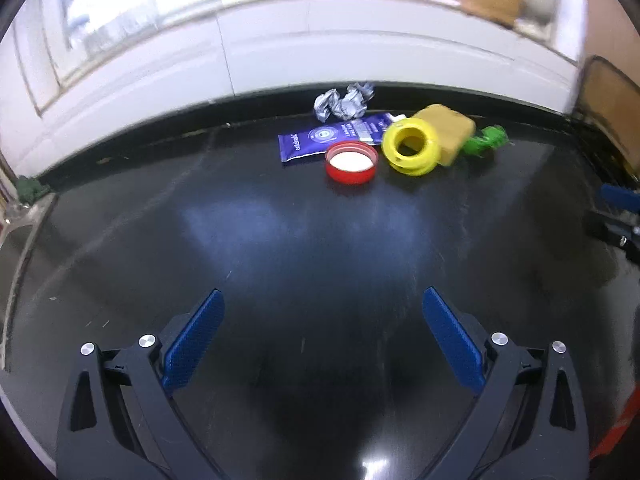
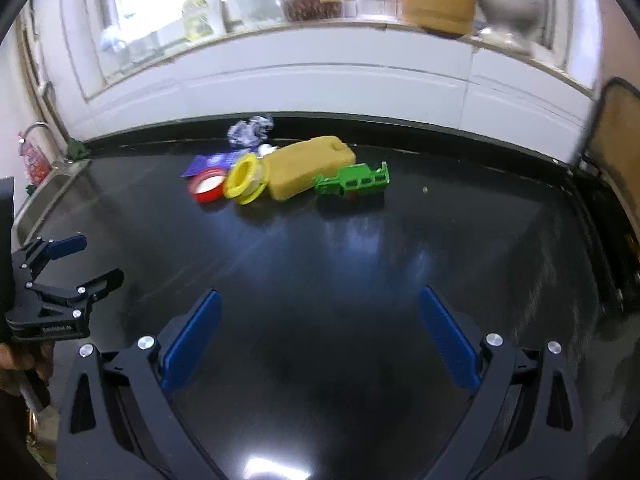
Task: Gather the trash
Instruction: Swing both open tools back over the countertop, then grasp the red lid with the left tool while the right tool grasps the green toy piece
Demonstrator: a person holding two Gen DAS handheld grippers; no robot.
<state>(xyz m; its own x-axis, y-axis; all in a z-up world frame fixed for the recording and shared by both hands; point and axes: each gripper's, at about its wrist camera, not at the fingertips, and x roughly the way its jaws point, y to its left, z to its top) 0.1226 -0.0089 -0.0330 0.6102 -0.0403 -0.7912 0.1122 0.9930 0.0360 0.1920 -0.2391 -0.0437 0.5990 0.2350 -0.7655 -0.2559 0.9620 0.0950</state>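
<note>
White tiled wall (image 1: 280, 52) backs the glossy black tabletop (image 1: 304, 248) in your left wrist view. Your left gripper (image 1: 322, 308) hovers over bare surface, its blue fingers (image 1: 192, 344) spread wide and holding nothing. Well ahead, near the tabletop's far edge, the trash lies clustered: crumpled foil (image 1: 344, 102) at the back, a purple packet (image 1: 332, 138), a red lid (image 1: 351, 161), a yellow ring (image 1: 410, 146) leaning on a yellow sponge (image 1: 450, 130), and a green toy (image 1: 484, 140).

From your right wrist view, your right gripper (image 2: 320, 308) is likewise spread and empty, the same cluster far ahead. The green toy (image 2: 354, 181) sits rightmost, touching the sponge (image 2: 308, 168). Your left gripper (image 2: 80, 264) shows near the tabletop's left edge, parted.
</note>
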